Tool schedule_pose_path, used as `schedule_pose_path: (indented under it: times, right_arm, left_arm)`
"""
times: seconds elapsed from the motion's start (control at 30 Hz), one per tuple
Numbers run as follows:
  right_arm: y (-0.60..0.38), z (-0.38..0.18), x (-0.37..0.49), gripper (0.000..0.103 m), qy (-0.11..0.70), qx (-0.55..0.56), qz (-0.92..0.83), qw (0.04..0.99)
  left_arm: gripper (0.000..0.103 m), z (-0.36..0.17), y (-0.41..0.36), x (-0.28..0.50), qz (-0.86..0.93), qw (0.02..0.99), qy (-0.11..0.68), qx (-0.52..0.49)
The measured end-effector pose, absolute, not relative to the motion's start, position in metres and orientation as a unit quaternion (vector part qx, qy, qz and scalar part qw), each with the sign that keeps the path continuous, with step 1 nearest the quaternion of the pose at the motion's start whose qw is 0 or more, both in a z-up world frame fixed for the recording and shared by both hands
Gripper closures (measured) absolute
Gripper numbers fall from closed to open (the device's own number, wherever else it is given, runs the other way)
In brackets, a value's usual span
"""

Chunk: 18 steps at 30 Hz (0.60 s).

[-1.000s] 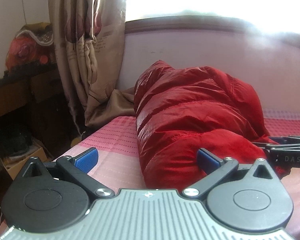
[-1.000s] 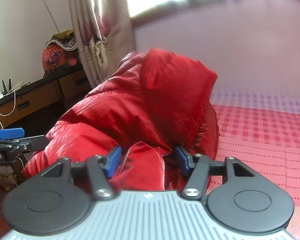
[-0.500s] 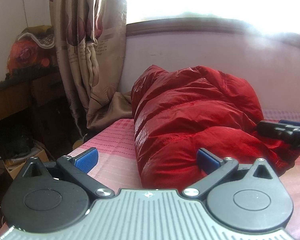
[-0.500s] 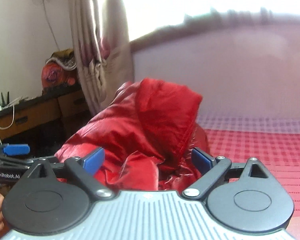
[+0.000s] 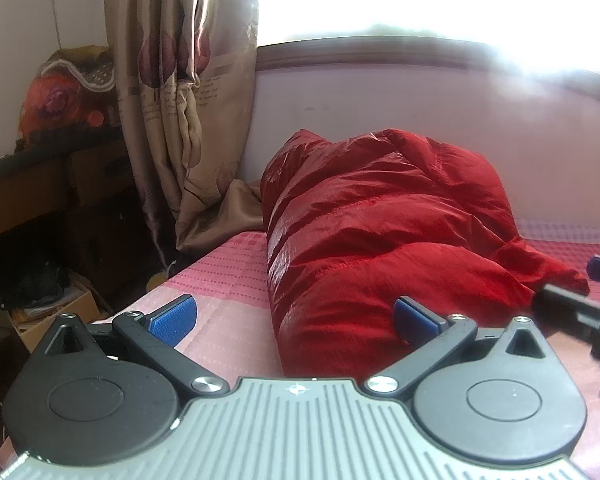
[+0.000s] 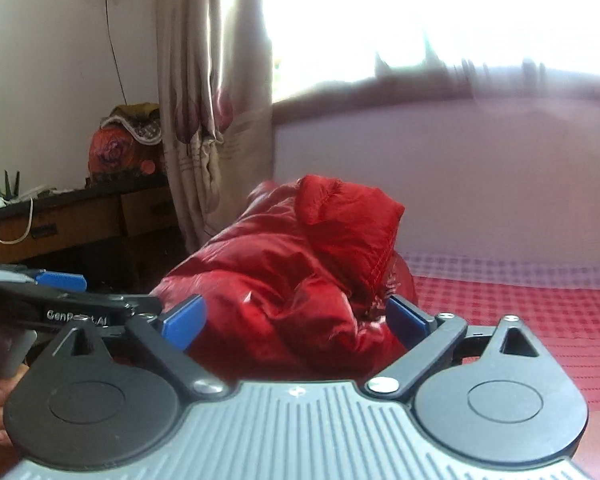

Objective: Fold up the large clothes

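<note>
A red puffy hooded jacket (image 5: 372, 240) lies folded in a bundle on the pink bed (image 5: 228, 280). In the right wrist view the jacket (image 6: 284, 276) shows with its hood on top. My left gripper (image 5: 296, 316) is open and empty, close to the bundle's near end without holding it. My right gripper (image 6: 296, 320) is open and empty, a short way back from the bundle on its hood side. The right gripper shows at the right edge of the left wrist view (image 5: 580, 304); the left gripper shows at the left of the right wrist view (image 6: 60, 300).
A patterned curtain (image 5: 180, 100) hangs at the bed's far left corner under a bright window. A dark wooden desk (image 6: 80, 216) with a red bag (image 6: 120, 152) stands left of the bed. A cardboard box (image 5: 52, 312) sits on the floor. A pale wall (image 6: 460, 180) runs behind the bed.
My right gripper opened, let go of the jacket and pulled back from it. The jacket settled lower on the bed. My left gripper stayed open and drew back slightly.
</note>
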State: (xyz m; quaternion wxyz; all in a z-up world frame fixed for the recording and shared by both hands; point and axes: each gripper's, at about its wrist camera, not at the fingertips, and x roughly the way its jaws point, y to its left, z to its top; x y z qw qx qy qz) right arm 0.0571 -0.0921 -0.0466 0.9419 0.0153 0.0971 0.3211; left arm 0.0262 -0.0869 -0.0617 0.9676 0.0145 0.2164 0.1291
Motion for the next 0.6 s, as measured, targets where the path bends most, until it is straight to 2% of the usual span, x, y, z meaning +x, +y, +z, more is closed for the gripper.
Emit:
schedule_pose_path:
  times: [0.33, 0.6]
  right_arm:
    - [-0.091, -0.051, 0.027, 0.0, 0.185, -0.016, 0.274, 0.944]
    - [-0.092, -0.048, 0.02, 0.0, 0.251, -0.02, 0.25, 0.935]
  left_arm:
    - [0.0, -0.06, -0.098, 0.0, 0.152, 0.952, 0.266, -0.004]
    - [0.0, -0.063, -0.098, -0.014, 0.151, 0.93, 0.333, -0.04]
